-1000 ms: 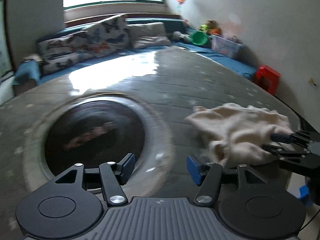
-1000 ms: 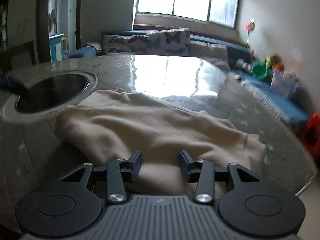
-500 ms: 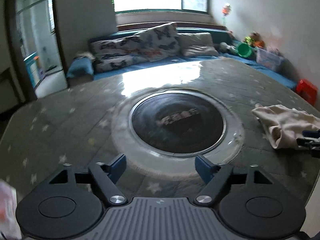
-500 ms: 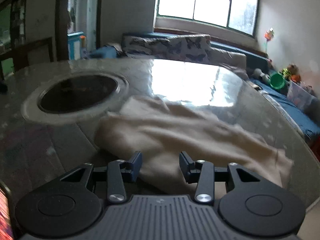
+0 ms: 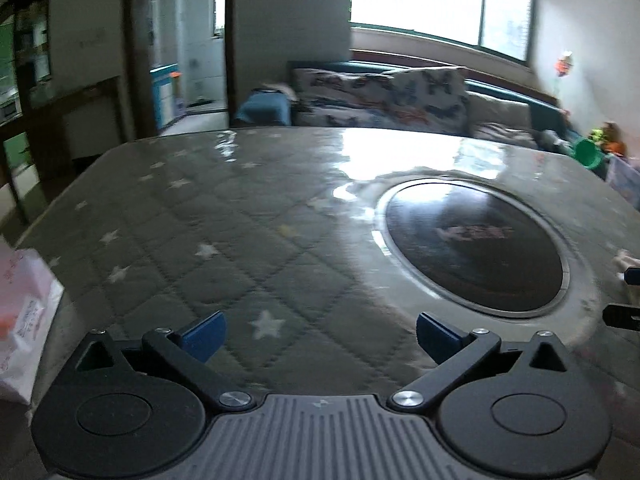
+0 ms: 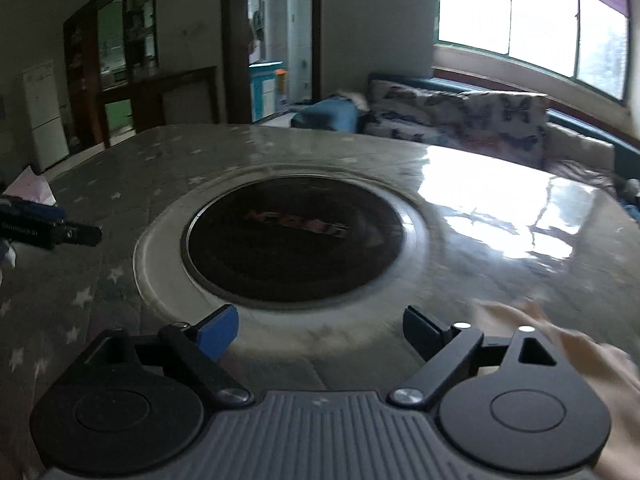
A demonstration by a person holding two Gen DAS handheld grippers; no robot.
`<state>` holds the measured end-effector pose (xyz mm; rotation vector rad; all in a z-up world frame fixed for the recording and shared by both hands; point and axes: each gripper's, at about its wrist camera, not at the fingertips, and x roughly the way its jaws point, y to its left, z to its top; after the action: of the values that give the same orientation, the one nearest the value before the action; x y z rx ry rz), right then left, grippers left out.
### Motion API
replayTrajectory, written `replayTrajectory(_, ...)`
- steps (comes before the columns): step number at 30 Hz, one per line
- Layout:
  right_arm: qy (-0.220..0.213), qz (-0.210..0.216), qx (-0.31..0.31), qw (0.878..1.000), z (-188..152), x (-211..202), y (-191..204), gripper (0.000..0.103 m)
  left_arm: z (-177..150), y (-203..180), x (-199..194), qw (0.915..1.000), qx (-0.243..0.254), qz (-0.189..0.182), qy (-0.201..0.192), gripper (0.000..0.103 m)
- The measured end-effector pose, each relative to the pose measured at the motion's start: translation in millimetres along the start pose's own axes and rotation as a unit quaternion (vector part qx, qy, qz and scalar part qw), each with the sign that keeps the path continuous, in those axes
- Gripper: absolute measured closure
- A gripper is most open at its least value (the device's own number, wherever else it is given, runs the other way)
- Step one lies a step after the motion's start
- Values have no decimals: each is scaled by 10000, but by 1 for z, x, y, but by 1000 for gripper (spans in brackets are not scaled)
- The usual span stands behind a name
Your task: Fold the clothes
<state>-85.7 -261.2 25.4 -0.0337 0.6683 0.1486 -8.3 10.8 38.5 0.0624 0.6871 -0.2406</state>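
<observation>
Left claw (image 5: 320, 334): fingers spread wide, nothing held between the blue pads (image 5: 202, 334). It hangs over the grey quilted, star-printed cover of the surface (image 5: 224, 240). The dark round inset plate (image 5: 474, 246) is seen to the right of the claw, ringed by a pale rim. A white plastic bag with red print (image 5: 24, 320) is seen at the left edge of the surface, partly cut off by the frame.

Right claw (image 6: 320, 330): also spread wide, nothing gripped. It is pointed at the near rim of the dark round plate (image 6: 294, 238). The cream garment (image 6: 580, 364) lies crumpled on the surface at lower right, beside and partly behind the claw's right finger; it is blurred and contact with the finger cannot be judged. No part of it is between the pads.

In the left wrist view only a sliver of the garment (image 5: 626, 258) is visible at the far right edge, next to the tips of the other claw. In the right wrist view the left claw's tips (image 6: 48, 226) are seen at the far left edge, well apart from the garment.

Background: patterned cushions (image 6: 456, 114) under a bright window (image 6: 528, 24), a green tub (image 5: 588, 152) by the wall.
</observation>
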Motion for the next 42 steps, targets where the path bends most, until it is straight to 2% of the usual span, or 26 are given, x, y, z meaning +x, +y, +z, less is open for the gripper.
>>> replayTrajectory(4, 135, 157, 2, 9998, 13, 32, 7, 9, -3, 9, 9, 9996, -150, 230, 27, 0)
replayTrajectory(9, 227, 230, -56, 9995, 20, 53, 12, 4, -10, 20, 15, 9989, -368, 276, 111, 0)
replayTrajectory(14, 342, 358, -75, 9987, 15, 68, 15, 0, -16, 17, 12, 9990, -243, 383, 28, 0)
replayTrajectory(22, 283, 383, -94, 9988, 13, 74, 16, 0, -22, 15, 10, 9989, -186, 438, -7, 0)
replayTrajectory(26, 311, 242, -157, 9991, 13, 78, 19, 0, -24, 15, 10, 9989, -191, 434, -13, 0)
replayTrajectory(42, 309, 205, -191, 9991, 13, 81, 20, 0, -17, 12, 18, 9989, -186, 434, -5, 0)
